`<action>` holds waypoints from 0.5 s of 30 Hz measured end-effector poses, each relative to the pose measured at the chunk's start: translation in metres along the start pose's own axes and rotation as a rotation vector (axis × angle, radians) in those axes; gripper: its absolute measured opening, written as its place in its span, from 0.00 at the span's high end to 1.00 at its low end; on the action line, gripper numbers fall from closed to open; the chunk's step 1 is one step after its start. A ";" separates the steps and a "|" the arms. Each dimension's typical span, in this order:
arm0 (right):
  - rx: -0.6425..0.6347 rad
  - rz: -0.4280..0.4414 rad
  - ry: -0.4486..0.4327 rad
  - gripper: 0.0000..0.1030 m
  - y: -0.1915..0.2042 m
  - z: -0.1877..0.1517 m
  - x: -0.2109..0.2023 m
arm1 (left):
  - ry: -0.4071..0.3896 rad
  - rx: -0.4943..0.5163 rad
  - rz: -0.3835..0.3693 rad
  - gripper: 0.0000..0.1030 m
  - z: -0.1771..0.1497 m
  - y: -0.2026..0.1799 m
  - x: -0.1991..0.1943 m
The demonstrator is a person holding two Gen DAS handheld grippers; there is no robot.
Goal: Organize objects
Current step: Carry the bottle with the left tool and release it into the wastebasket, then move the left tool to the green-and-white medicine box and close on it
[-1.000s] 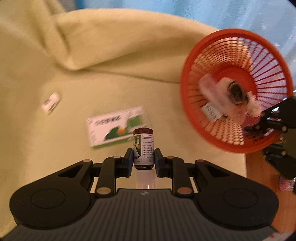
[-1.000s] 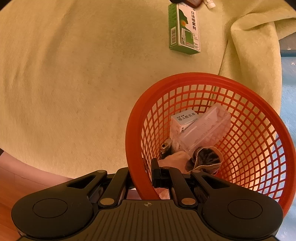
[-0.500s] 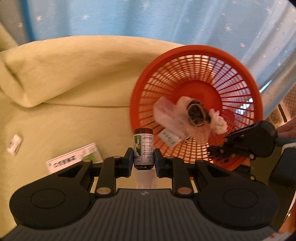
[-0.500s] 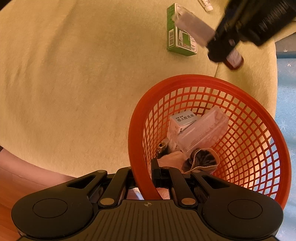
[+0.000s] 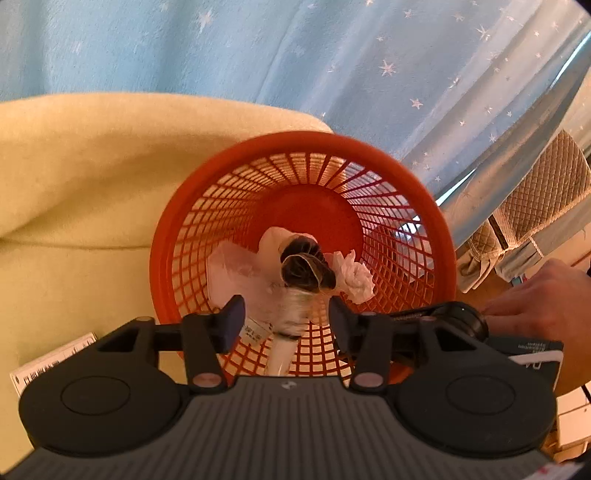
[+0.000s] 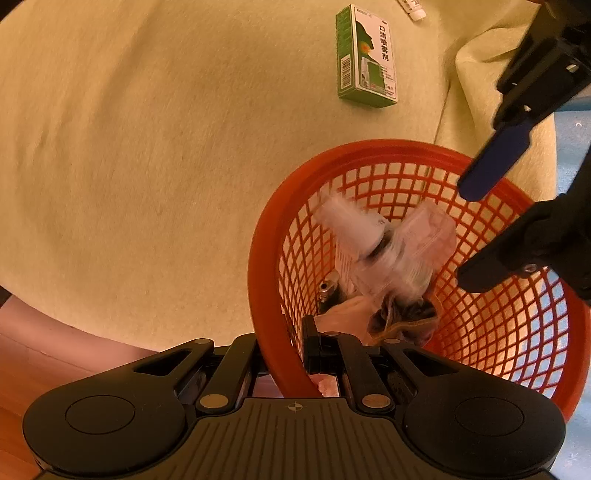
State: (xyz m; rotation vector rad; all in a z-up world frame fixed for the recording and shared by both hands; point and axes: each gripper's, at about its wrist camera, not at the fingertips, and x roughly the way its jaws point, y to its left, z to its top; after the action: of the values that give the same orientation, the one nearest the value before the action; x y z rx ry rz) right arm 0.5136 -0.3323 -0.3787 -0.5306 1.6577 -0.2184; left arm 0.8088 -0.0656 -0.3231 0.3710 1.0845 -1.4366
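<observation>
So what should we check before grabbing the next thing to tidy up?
1. Left gripper open with nothing in it: ok.
2. Small bottle out of the gripper and inside the basket: ok, though it is blurred, so cannot tell if it has settled.
3. Right gripper clamped on the basket rim: ok.
4. Green box lying flat on the yellow blanket, out in the open: ok.
5. Little white tube at the picture's edge: cannot tell how it lies.
</observation>
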 end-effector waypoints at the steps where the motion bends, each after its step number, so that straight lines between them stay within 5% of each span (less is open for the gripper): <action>1: -0.001 -0.002 -0.002 0.98 0.000 -0.001 0.000 | -0.001 0.000 0.008 0.58 0.000 0.001 -0.001; 15: 0.009 0.000 -0.006 0.98 0.000 0.000 0.003 | 0.008 -0.068 0.136 0.58 -0.026 0.025 -0.022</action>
State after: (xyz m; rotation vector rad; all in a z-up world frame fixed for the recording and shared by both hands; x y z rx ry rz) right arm 0.5135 -0.3335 -0.3818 -0.5241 1.6501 -0.2236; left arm 0.8263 -0.0274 -0.3287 0.3942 1.0916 -1.2760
